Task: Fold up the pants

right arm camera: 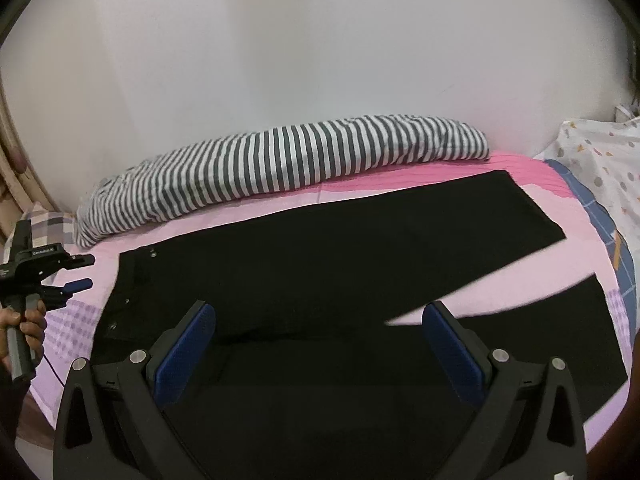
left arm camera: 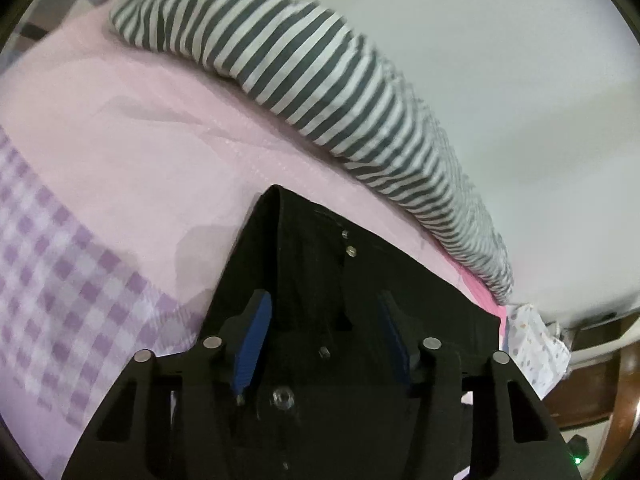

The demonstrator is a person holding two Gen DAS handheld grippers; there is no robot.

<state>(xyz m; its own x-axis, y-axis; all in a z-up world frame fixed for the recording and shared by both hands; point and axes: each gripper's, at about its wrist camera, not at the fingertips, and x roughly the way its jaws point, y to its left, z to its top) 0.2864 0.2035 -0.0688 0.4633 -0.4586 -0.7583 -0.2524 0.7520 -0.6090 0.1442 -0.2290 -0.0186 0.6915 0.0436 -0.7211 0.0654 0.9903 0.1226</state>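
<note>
Black pants (right arm camera: 320, 248) lie spread flat on the pink bed sheet (right arm camera: 224, 220), waistband at the left, two legs fanning out to the right. My right gripper (right arm camera: 320, 312) is open and empty, hovering over the crotch area. My left gripper (left arm camera: 324, 300) is open and empty above the waistband and its metal buttons (left arm camera: 351, 251). In the right wrist view the left gripper (right arm camera: 86, 272) shows at the far left, held in a hand just off the waistband edge.
A long grey-and-white striped bolster (right arm camera: 280, 160) lies along the white wall (right arm camera: 320, 40) behind the pants. A dotted white pillow (right arm camera: 600, 152) sits at the right end. A purple checked patch (left arm camera: 60, 280) borders the sheet near the waistband.
</note>
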